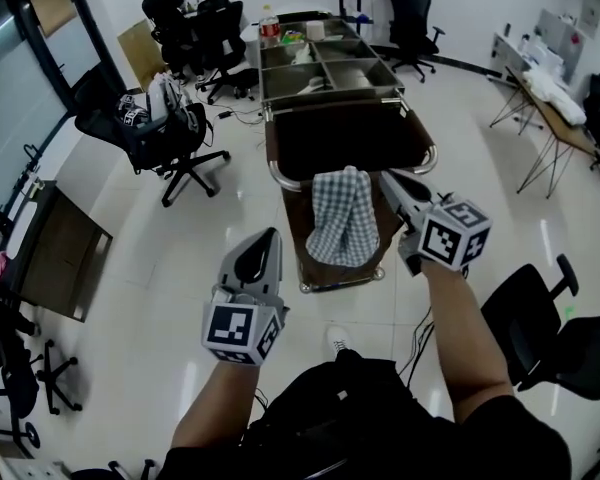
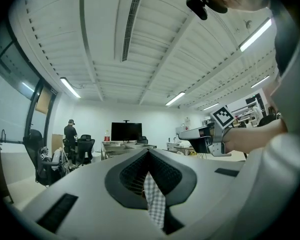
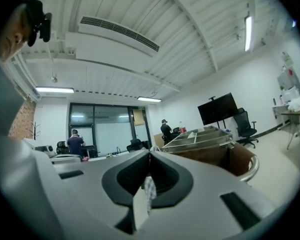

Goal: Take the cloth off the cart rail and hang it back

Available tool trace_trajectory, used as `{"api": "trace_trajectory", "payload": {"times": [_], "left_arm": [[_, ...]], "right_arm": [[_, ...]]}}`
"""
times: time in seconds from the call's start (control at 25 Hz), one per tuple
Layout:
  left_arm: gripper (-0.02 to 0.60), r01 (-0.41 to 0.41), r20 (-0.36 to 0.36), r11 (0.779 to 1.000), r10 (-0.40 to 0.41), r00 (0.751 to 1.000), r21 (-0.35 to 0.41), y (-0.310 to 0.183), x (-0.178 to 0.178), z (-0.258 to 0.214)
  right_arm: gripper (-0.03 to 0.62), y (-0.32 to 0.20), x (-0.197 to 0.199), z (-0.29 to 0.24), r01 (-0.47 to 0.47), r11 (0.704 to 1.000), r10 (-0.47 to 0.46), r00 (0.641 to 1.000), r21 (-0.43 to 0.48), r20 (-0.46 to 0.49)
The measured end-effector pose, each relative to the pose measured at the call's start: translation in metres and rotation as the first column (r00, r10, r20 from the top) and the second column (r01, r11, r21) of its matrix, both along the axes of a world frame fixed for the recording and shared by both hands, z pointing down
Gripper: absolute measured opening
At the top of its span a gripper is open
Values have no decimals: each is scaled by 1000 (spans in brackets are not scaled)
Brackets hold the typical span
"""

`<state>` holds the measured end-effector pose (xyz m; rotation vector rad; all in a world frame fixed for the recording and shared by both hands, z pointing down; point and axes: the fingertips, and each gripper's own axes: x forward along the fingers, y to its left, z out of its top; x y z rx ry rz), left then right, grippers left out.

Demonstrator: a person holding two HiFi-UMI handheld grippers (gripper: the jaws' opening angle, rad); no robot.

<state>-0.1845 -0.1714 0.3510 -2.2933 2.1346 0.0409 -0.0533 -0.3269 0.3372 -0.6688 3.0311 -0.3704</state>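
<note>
A blue-and-white checked cloth [image 1: 342, 216] hangs folded over the chrome rail [image 1: 426, 158] at the near end of the brown cart [image 1: 350, 133]. My right gripper [image 1: 385, 175] reaches in from the right, its tip at the cloth's upper right corner by the rail. Its jaws are shut, and a bit of the cloth [image 3: 149, 190] shows between them in the right gripper view. My left gripper [image 1: 268, 238] hovers over the floor, left of the cloth and apart from it, jaws shut. In the left gripper view the cloth [image 2: 155, 201] shows only through the slit below the closed tips.
Steel tubs [image 1: 325, 68] fill the cart's far half. Office chairs stand at the left [image 1: 170, 133] and near right [image 1: 550, 328]. A person [image 1: 165, 8] sits at the back left. A folding table [image 1: 555, 98] stands at the right, and a dark board [image 1: 60, 253] lies at the left.
</note>
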Motion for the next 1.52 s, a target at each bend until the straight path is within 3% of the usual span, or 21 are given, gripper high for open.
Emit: {"api": "trace_trajectory", "payload": {"times": [0.2, 0.48, 0.68, 0.92, 1.32, 1.52], "left_arm": [[0, -35, -29, 999, 35, 999, -5, 40, 20, 17], [0, -82, -54, 996, 80, 995, -36, 87, 53, 36], [0, -79, -52, 995, 76, 996, -62, 109, 66, 51], [0, -33, -49, 997, 29, 998, -68, 119, 67, 61], [0, -82, -72, 994, 77, 994, -76, 123, 85, 68], [0, -88, -97, 995, 83, 992, -51, 129, 90, 65]], "right_arm": [[8, 74, 28, 6, -17, 1000, 17, 999, 18, 33], [8, 139, 67, 28, -62, 998, 62, 998, 20, -23], [8, 162, 79, 52, -53, 999, 53, 997, 0, -50], [6, 190, 83, 82, -9, 1000, 7, 988, -11, -151], [6, 218, 80, 110, -11, 1000, 10, 978, -5, -207], [6, 223, 90, 102, -18, 999, 30, 967, 48, -254]]}}
